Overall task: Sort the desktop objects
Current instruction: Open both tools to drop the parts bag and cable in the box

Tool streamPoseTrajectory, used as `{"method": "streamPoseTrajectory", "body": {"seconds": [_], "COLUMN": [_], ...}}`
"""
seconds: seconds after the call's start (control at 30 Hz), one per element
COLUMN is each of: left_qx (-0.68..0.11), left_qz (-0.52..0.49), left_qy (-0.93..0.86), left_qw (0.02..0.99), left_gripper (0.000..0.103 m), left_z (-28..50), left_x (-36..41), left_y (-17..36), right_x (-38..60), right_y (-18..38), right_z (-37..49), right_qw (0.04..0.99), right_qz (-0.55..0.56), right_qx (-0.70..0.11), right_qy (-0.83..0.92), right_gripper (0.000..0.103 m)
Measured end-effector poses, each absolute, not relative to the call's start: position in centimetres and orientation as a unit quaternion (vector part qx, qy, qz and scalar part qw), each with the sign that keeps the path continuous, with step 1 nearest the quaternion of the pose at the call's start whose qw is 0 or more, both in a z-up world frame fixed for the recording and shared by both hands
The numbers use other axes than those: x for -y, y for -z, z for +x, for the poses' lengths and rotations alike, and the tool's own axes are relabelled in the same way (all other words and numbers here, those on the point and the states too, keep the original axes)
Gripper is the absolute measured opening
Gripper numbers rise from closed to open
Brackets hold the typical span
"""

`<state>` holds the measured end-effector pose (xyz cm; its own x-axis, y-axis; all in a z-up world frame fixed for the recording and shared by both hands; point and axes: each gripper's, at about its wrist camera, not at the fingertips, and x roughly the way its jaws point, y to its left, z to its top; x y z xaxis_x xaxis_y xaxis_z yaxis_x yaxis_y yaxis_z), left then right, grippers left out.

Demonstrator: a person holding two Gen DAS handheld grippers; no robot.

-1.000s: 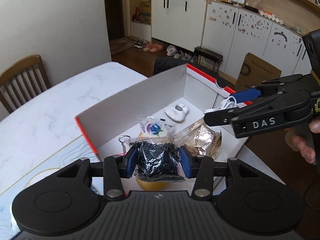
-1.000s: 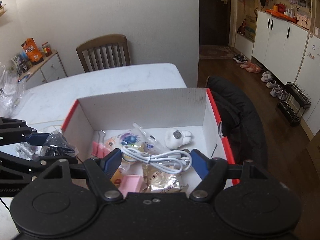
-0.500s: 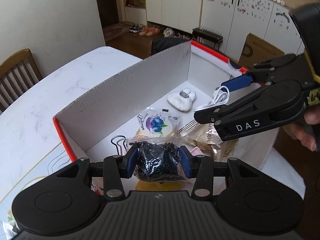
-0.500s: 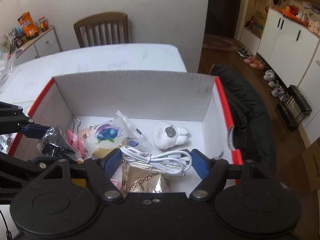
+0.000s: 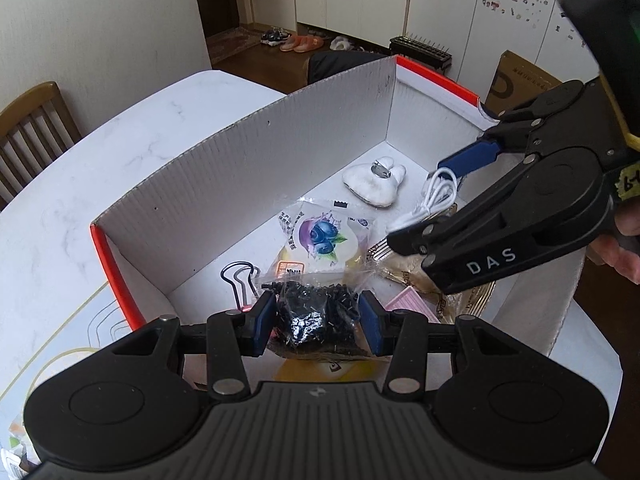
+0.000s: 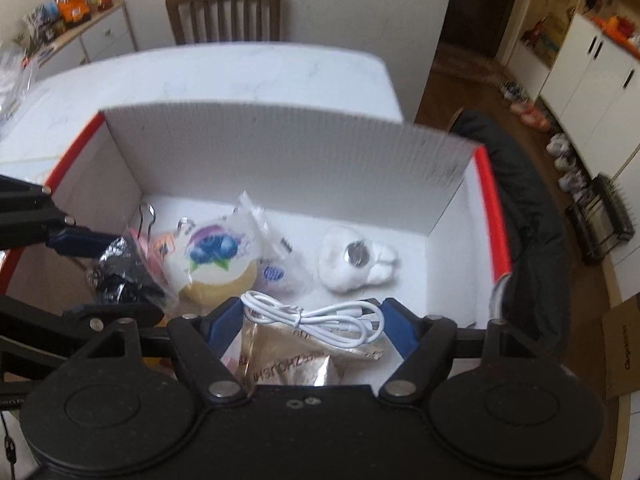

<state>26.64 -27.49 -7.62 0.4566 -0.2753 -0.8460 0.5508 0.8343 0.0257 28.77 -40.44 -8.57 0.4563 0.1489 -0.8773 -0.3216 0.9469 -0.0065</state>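
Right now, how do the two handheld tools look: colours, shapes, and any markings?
Both are black plastic. The left tool has blue pads on its fingers, two round discs and a ribbed body. The right tool has the same blue pads, white letters "DAS" and a yellow label with handwriting.

On the side of my right tool (image 5: 448,216), white letters spell "DAS". The gold foil packet (image 6: 288,364) under it carries "ZHOUSHI", upside down from my right wrist, its start cut off. A yellow tag (image 5: 630,180) at three o'clock in my left wrist view bears handwriting I cannot read. The blueberry packet (image 5: 320,236) has print too small to make out.
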Motion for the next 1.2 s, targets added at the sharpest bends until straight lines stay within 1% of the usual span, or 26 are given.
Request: {"method": "streamPoseTrajectory", "body": {"seconds": [0.2, 0.23, 0.37, 0.47, 0.53, 0.83, 1.2], "left_qx": [-0.465, -0.465, -0.459, -0.454, -0.452, -0.437, -0.4], "left_qz": [0.147, 0.147, 0.134, 0.129, 0.125, 0.103, 0.074], "left_qy": [0.246, 0.245, 0.248, 0.249, 0.25, 0.25, 0.245], "left_qw": [0.838, 0.838, 0.842, 0.846, 0.847, 0.858, 0.88], "left_gripper": [0.045, 0.046, 0.059, 0.064, 0.064, 0.064, 0.064], "left_z": [26.8, 26.7, 26.6, 26.3, 26.1, 24.6, 21.9], "left_x": [27.5, 27.5, 27.1, 26.9, 26.7, 25.5, 23.0], "left_y": [7.8, 7.8, 7.4, 7.0, 6.7, 5.0, 2.1], "right_x": [40.5, 40.5, 40.8, 40.9, 41.1, 41.2, 40.5], "right_y": [8.6, 8.6, 8.3, 7.9, 7.5, 5.1, 1.3], "right_z": [28.9, 28.9, 28.6, 28.2, 27.9, 26.1, 22.7], "right_qw": [0.844, 0.844, 0.847, 0.851, 0.853, 0.864, 0.883], "right_qz": [-0.082, -0.082, -0.078, -0.072, -0.066, -0.049, -0.018], "right_qx": [-0.51, -0.51, -0.505, -0.5, -0.497, -0.477, -0.438], "right_qy": [-0.143, -0.143, -0.144, -0.145, -0.145, -0.152, -0.168], "right_gripper": [0.078, 0.078, 0.078, 0.08, 0.084, 0.084, 0.085]}}
